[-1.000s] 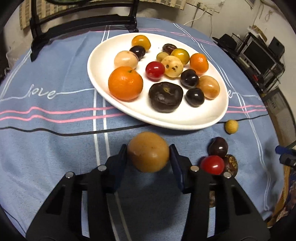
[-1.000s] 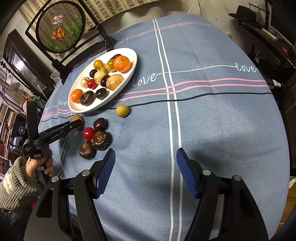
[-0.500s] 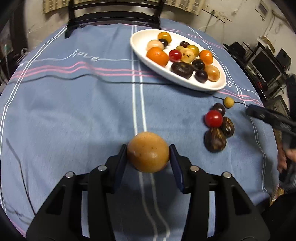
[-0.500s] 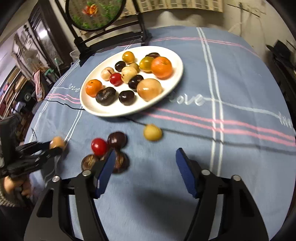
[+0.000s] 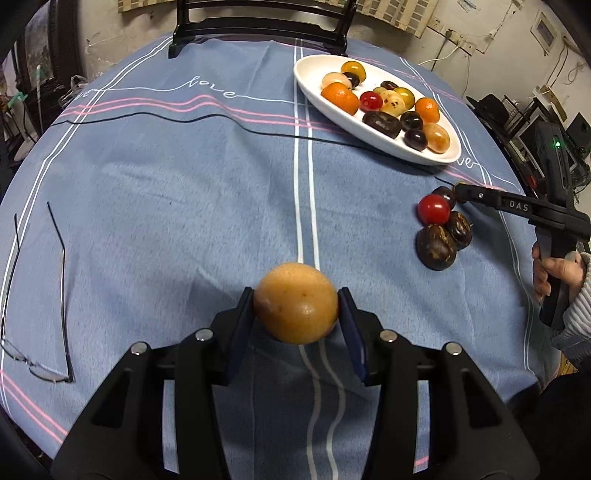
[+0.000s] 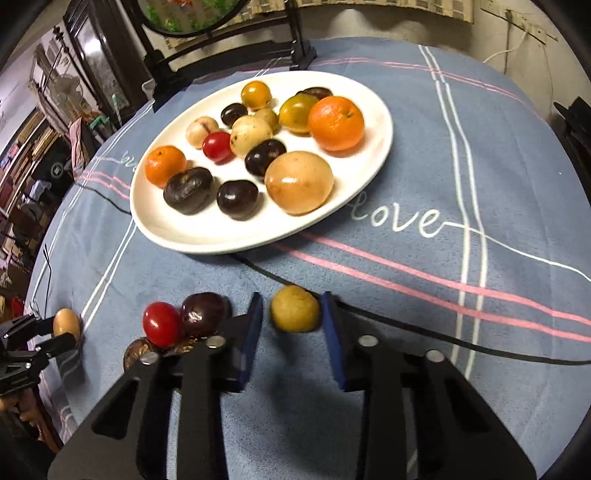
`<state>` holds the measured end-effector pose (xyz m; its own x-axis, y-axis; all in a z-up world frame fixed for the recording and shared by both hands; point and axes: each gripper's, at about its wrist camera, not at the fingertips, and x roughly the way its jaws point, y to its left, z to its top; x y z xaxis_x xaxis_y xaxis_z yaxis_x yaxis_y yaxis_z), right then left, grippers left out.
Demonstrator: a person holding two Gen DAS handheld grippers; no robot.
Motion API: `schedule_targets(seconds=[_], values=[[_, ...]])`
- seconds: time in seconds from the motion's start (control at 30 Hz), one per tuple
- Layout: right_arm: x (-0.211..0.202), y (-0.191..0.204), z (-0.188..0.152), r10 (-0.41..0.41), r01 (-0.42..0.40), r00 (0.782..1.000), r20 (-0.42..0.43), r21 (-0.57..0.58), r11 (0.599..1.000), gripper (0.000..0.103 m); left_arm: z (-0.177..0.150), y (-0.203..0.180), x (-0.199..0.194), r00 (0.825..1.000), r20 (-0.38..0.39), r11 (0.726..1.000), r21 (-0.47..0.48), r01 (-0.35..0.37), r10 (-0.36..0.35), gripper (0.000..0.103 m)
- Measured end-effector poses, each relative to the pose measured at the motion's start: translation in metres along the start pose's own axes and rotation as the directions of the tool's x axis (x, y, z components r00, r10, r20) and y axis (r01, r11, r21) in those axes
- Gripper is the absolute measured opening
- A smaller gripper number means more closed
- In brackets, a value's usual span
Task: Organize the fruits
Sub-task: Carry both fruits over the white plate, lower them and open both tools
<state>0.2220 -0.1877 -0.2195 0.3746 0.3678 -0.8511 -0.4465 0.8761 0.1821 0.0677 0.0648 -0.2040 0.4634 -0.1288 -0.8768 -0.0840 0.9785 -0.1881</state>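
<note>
My left gripper is shut on a round tan-orange fruit, held above the blue tablecloth near its front edge. In the right wrist view my right gripper is shut on a small yellow fruit that rests on the cloth just below the white oval plate. The plate holds several fruits: oranges, dark plums, a red tomato, pale ones. Left of the right gripper lies a cluster: a red tomato, a dark plum and brown fruits.
A pair of glasses lies at the left edge of the cloth. A thin black cable crosses the table below the plate. A dark chair stands behind the table. A person's hand holds the right gripper's handle.
The right gripper came down toward the small yellow fruit and its jaws closed around it. The left gripper drew back from the plate, still carrying its tan-orange fruit.
</note>
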Motion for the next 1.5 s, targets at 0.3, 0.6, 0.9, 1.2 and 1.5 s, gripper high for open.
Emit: schedule_targets(seconds=[0.3,0.6,0.9,1.2,1.5], values=[[-0.047,0.03,-0.045,0.104,-0.104,0.995,0.005,0.002,0.995,0.027,0.006,-0.009,-0.003,0.999,0.01,0.999,0.036,0.034,-0.034,0.046],[-0.074,0.054,-0.075,0.036,-0.034,0.999,0.021,-0.089,0.995,0.028,0.019,-0.04,-0.001,0.994,0.012,0.978,0.179,0.108,-0.112,0.046],[-0.094,0.045,-0.077,-0.005,0.008,0.997,0.077,-0.045,0.999,0.028,0.031,-0.058,-0.005,0.989,0.018,0.954,0.265,0.138,-0.148,0.046],[-0.131,0.029,-0.026,0.001,0.002,0.98,0.197,-0.015,1.0,0.028,0.098,-0.068,-0.024,0.98,0.125,0.951,0.288,0.115,-0.156,0.046],[-0.108,0.015,0.041,0.015,-0.008,0.974,0.225,-0.034,0.999,0.028,0.173,-0.09,0.001,0.975,0.159,0.947,0.307,0.099,-0.153,0.046]])
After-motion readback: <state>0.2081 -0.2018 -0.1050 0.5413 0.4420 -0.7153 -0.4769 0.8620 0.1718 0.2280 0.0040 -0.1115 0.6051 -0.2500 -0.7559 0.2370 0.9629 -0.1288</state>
